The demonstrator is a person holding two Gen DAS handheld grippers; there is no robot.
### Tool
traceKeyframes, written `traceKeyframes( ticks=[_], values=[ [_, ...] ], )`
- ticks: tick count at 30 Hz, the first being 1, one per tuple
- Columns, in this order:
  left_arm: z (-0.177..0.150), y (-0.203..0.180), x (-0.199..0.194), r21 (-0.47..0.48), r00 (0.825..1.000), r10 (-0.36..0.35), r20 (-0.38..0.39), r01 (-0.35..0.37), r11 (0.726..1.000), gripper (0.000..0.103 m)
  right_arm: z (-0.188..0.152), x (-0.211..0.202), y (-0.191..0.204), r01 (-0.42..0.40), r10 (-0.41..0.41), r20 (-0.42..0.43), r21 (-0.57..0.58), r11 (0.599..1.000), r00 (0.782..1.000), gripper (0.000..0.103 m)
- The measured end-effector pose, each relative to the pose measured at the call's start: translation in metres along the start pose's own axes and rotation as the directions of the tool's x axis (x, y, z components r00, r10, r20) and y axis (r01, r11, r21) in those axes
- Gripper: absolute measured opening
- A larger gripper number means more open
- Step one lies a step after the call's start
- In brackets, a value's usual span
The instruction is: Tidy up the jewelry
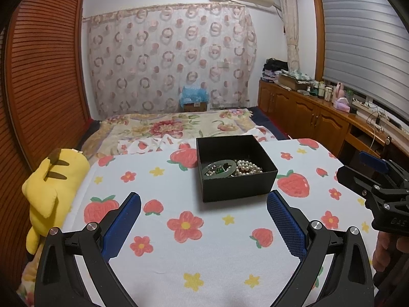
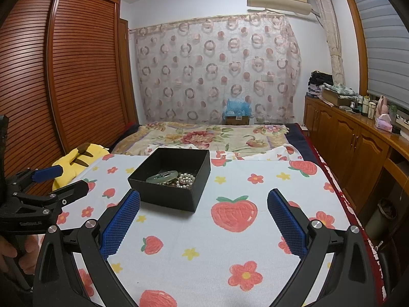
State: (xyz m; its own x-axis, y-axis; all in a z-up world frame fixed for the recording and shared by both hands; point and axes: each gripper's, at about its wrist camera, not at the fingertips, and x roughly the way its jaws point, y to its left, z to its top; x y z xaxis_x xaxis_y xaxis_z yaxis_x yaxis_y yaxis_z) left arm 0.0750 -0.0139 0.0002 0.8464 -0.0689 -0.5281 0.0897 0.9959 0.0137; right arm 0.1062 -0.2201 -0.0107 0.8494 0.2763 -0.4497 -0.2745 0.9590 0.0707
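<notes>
Two grippers hover over a bed, jaws wide, holding nothing.
Left gripper (image 1: 203, 206) and right gripper (image 2: 203, 203) face a black box (image 1: 239, 188) of pearls (image 1: 248, 167) near the cloth's (image 1: 217, 255) far edge.

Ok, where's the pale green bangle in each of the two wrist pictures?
Left wrist view: the green bangle lies in the black box, just right of centre, left of the pearls.
Right wrist view: the green bangle is in the same black box, left of centre, again left of the pearls.
Shared landmark: the yellow plush toy, left of the box in both.
</notes>
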Motion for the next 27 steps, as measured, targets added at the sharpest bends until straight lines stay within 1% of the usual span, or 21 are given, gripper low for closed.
traceKeyframes(
  ticks=[7, 27],
  values=[
    [0.0026, -0.0035, -0.0037, 0.007, 1.0, 0.002, 0.017, -0.003, 1.0, 0.095, -0.0001, -0.0001, -0.0007, -0.002, 0.002, 0.0, 0.001, 1.0, 1.0, 0.1],
    [0.0015, -0.0031, -0.0042, 0.005, 1.0, 0.001, 0.017, -0.001, 1.0, 0.095, -0.0006, 0.0003, -0.0012, -0.002, 0.002, 0.002, 0.003, 1.0, 1.0, 0.1]
  ],
)
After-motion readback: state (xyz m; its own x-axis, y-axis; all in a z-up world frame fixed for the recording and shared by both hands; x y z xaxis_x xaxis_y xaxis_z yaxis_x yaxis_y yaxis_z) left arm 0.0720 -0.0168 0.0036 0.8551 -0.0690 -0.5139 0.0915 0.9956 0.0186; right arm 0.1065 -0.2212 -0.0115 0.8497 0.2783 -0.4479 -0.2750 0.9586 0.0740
